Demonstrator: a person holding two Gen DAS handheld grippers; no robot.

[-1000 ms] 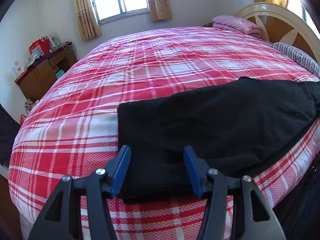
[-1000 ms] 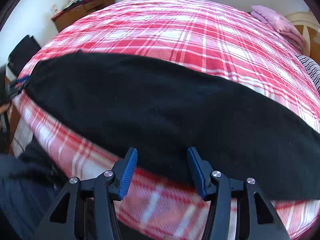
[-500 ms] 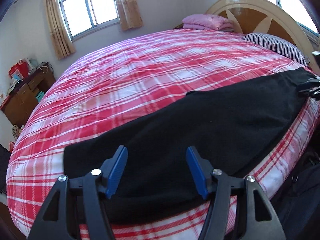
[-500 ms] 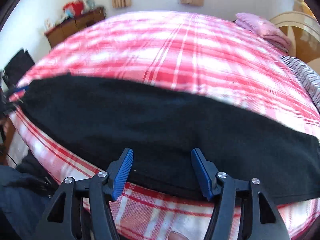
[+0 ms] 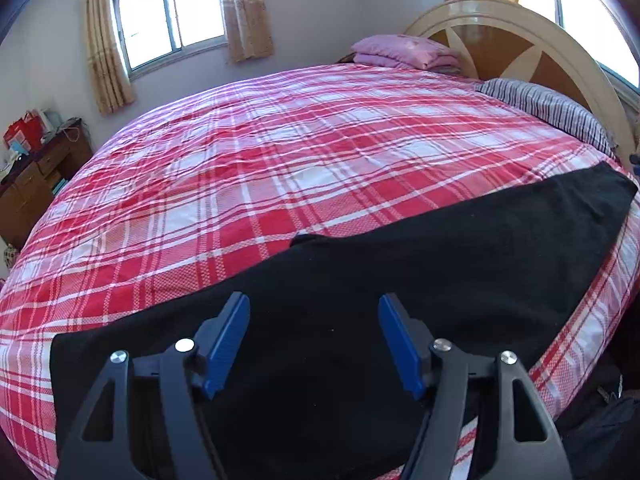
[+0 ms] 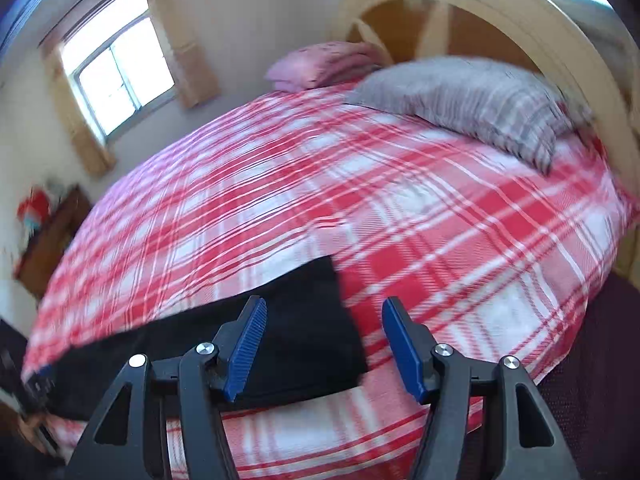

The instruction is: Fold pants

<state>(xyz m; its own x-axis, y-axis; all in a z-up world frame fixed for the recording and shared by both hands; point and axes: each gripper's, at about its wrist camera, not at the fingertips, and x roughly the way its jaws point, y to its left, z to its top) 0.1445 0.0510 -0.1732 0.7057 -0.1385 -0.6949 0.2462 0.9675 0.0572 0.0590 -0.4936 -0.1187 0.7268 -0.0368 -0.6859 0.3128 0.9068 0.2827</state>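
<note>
Black pants [image 5: 420, 272] lie flat in a long strip along the near edge of the red plaid bed [image 5: 280, 160]. My left gripper [image 5: 314, 340] is open and empty, hovering over the pants near their left end. In the right wrist view, which is blurred, the pants' right end [image 6: 296, 320] has a square corner just left of centre. My right gripper [image 6: 324, 344] is open and empty, above that end and the plaid cover [image 6: 440, 240] beside it.
A striped pillow [image 5: 548, 112] and a folded pink blanket [image 5: 404, 52] lie by the cream and wood headboard [image 5: 520, 40]. A wooden desk [image 5: 36, 184] with clutter stands at the far left under a curtained window [image 5: 172, 28]. The bed edge drops off at the right.
Both views swung right along the pants. My left gripper moved from the left end toward the middle; my right gripper moved to the right end. Both stayed open.
</note>
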